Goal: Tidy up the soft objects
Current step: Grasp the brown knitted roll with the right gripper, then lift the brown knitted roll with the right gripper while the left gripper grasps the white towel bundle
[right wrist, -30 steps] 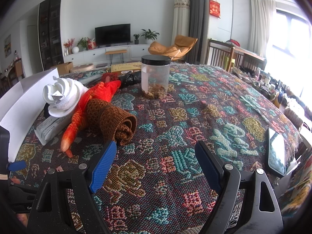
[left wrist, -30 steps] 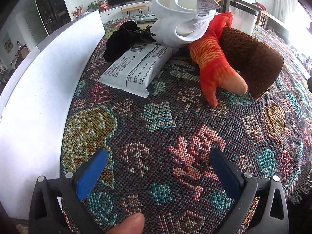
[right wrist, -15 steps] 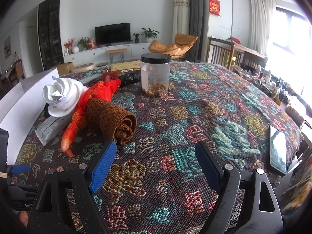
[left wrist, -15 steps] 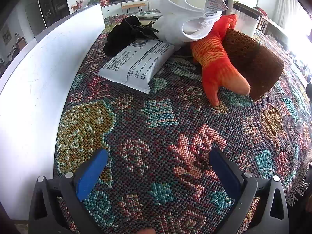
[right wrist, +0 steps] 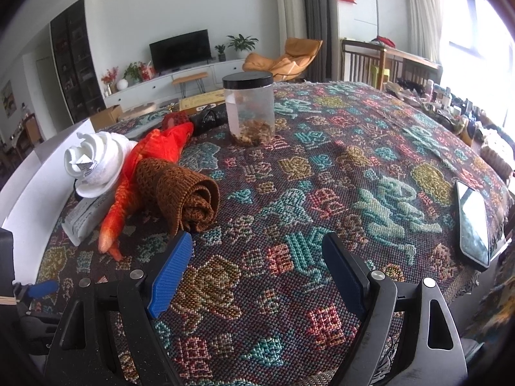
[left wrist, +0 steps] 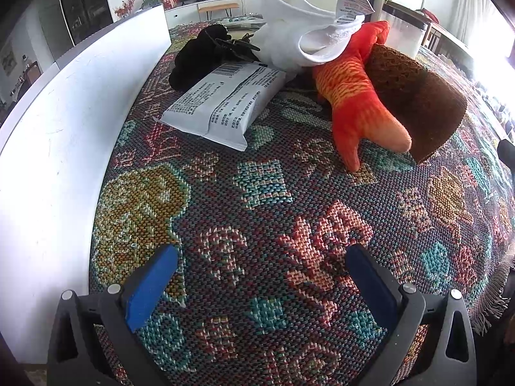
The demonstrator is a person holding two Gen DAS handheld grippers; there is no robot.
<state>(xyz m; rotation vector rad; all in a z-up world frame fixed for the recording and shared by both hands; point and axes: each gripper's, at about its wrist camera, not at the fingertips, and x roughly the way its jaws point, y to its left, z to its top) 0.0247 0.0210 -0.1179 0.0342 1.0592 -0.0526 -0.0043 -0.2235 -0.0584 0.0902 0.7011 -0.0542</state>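
I am bringing the left gripper [left wrist: 260,276] forward and a little lower than a second ago, so the heap of soft things is filling more of its view, while the right gripper [right wrist: 257,270] is hardly shifting; both are spread wide and holding nothing, so I judge the sorting is only now getting under way. I am working over a bench under a woven patterned cloth [right wrist: 322,173], with a tall white board [left wrist: 64,128] standing along its left edge and a living room with a television [right wrist: 180,48] behind. On the cloth the rolled brown knitted scarf [right wrist: 183,193] is lying against the orange plush fish [right wrist: 145,167], the white bundled cloth [left wrist: 302,22] sitting on top, a white printed soft pack [left wrist: 225,103] and a black fabric bundle [left wrist: 202,54] beside them. The black-lidded clear plastic jar [right wrist: 249,109] and a dark phone [right wrist: 473,222] are resting well apart.
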